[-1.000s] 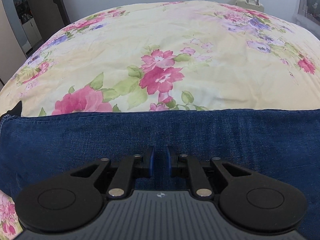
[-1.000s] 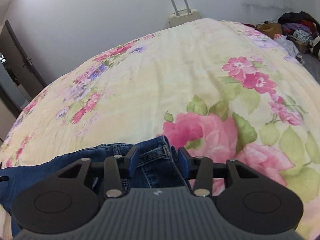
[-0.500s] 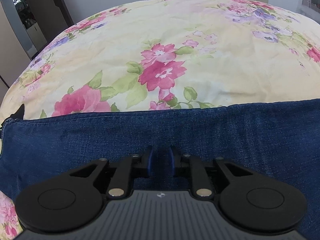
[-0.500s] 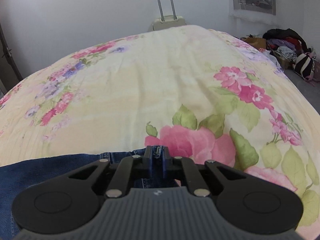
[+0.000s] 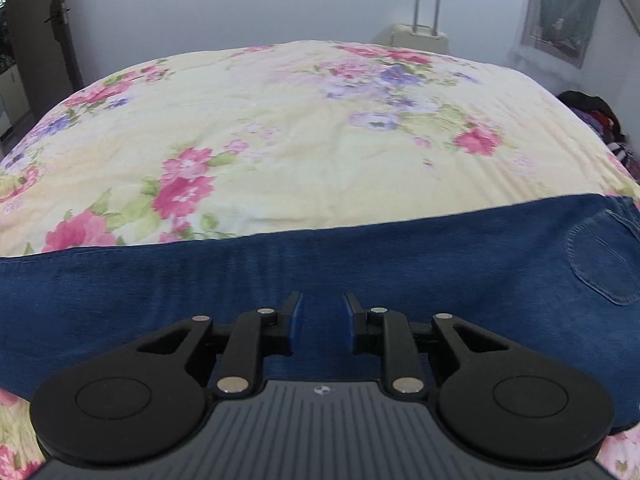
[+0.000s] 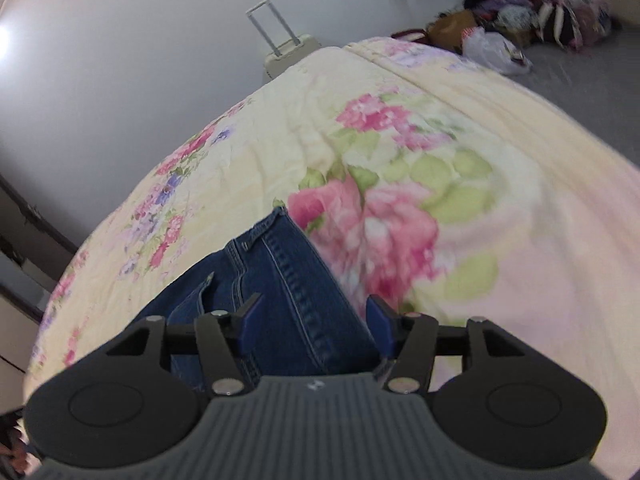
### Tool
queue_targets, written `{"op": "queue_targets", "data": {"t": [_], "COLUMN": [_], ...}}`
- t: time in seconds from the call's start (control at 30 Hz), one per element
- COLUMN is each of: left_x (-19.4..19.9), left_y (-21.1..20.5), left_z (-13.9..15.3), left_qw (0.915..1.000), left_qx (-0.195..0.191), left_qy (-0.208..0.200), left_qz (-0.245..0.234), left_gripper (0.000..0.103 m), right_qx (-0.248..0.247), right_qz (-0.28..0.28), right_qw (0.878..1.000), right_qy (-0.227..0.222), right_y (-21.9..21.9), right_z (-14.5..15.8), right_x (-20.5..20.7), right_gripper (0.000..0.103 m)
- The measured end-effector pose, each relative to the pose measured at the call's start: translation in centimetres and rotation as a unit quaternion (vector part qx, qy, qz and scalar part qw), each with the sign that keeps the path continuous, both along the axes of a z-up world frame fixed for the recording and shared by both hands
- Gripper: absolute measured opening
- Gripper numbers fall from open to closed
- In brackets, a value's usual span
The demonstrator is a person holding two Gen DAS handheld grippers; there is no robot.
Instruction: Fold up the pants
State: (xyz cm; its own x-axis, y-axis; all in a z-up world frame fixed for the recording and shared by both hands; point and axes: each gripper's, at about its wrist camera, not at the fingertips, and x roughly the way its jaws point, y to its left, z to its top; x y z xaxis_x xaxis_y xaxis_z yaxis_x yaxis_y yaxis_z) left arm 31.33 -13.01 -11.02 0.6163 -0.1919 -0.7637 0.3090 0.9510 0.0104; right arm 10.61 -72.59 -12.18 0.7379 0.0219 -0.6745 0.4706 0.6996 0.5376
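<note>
Blue denim pants [image 5: 280, 264] lie flat across the near side of a floral bed, with a back pocket [image 5: 600, 264] at the right. My left gripper [image 5: 320, 322] is open just above the leg, nothing between its blue pads. In the right wrist view the waistband end of the pants [image 6: 280, 280] runs up between the fingers. My right gripper [image 6: 314, 318] is open around that end, its pads apart from the cloth.
The bed cover [image 5: 320, 128] is pale yellow with pink and purple flowers. A cream suitcase [image 5: 416, 34] stands behind the bed by the wall. A heap of clothes and bags [image 6: 532, 20] lies on the floor at the right. A dark door [image 5: 36, 32] is at the left.
Both grippers have opened: the left was nearly shut over the leg and the right was shut on the waistband end. Both views have lifted and swung, the right one tilting.
</note>
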Motion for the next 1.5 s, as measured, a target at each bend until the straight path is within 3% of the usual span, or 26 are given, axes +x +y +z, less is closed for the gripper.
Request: {"op": "queue_targets", "data": {"t": [0.13, 0.27, 0.33, 0.37, 0.4, 0.43, 0.53, 0.6, 0.77, 0.87, 0.97, 1.0, 1.13, 1.27, 1.4, 1.5], "left_x": [-3.2, -6.1, -7.1, -7.7, -8.1, -8.5, -9.8, -10.4, -10.2, -10.0, -10.1, -10.1, -9.2, -7.0, -5.4, -4.8], "left_y": [-3.8, -6.6, -7.8, -8.4, -9.0, -9.6, -12.1, -13.9, -16.5, -16.1, -14.0, -13.1, -6.5, 2.9, 13.5, 22.0], "left_z": [-0.2, -0.4, -0.5, -0.5, -0.5, -0.6, -1.2, -2.1, -6.1, -5.7, -3.4, -2.6, 0.6, 3.0, 4.4, 4.5], "left_qw": [0.9993, 0.9973, 0.996, 0.9948, 0.9938, 0.9924, 0.9863, 0.9845, 0.9828, 0.9825, 0.9845, 0.9854, 0.9919, 0.9902, 0.9787, 0.9629], "left_qx": [-0.02, -0.046, -0.056, -0.061, -0.066, -0.072, -0.081, -0.07, -0.026, -0.03, -0.065, -0.071, -0.092, -0.122, -0.143, -0.157], "left_qy": [0.009, 0.028, 0.032, 0.035, 0.037, 0.039, 0.053, 0.06, 0.112, 0.118, 0.106, 0.098, 0.068, 0.05, 0.025, 0.01], "left_qz": [-0.029, -0.051, -0.063, -0.073, -0.082, -0.092, -0.134, -0.149, -0.145, -0.141, -0.124, -0.119, -0.056, 0.045, 0.145, 0.219], "left_gripper": [0.027, 0.027, 0.027, 0.027, 0.027, 0.027, 0.027, 0.027, 0.025, 0.025, 0.027, 0.029, 0.035, 0.035, 0.038, 0.041], "right_qx": [0.117, 0.2, 0.233, 0.247, 0.246, 0.229, 0.055, -0.013, -0.057, -0.057, -0.074, -0.088, -0.173, -0.175, -0.161, -0.16], "right_qz": [-0.038, -0.093, -0.123, -0.133, -0.135, -0.126, -0.051, -0.023, -0.013, -0.012, 0.012, 0.02, 0.049, 0.083, 0.132, 0.178], "right_qw": [0.992, 0.975, 0.963, 0.958, 0.958, 0.963, 0.996, 0.999, 0.998, 0.997, 0.995, 0.993, 0.982, 0.981, 0.978, 0.971], "right_qy": [-0.011, -0.034, -0.052, -0.061, -0.06, -0.058, -0.04, -0.021, 0.036, 0.054, 0.071, 0.072, 0.056, 0.022, 0.0, -0.008], "right_y": [0.1, -0.6, -1.1, -1.4, -1.6, -1.7, -0.9, -0.5, 0.0, 0.0, 0.4, 0.8, 3.5, 7.7, 13.3, 18.9], "right_z": [-4.2, -8.3, -9.7, -10.0, -9.9, -9.2, -4.4, -3.1, -4.8, -6.2, -5.2, -4.4, -0.3, 2.7, 4.4, 4.9], "right_x": [-2.6, -2.5, -2.6, -2.5, -2.4, -2.1, -0.7, 0.2, 1.6, 1.8, 2.8, 2.7, 1.6, 1.2, 3.4, 6.1], "right_gripper": [0.054, 0.053, 0.044, 0.034, 0.017, 0.014, 0.005, 0.005, 0.004, 0.005, 0.012, 0.024, 0.025, 0.029, 0.03, 0.03]}}
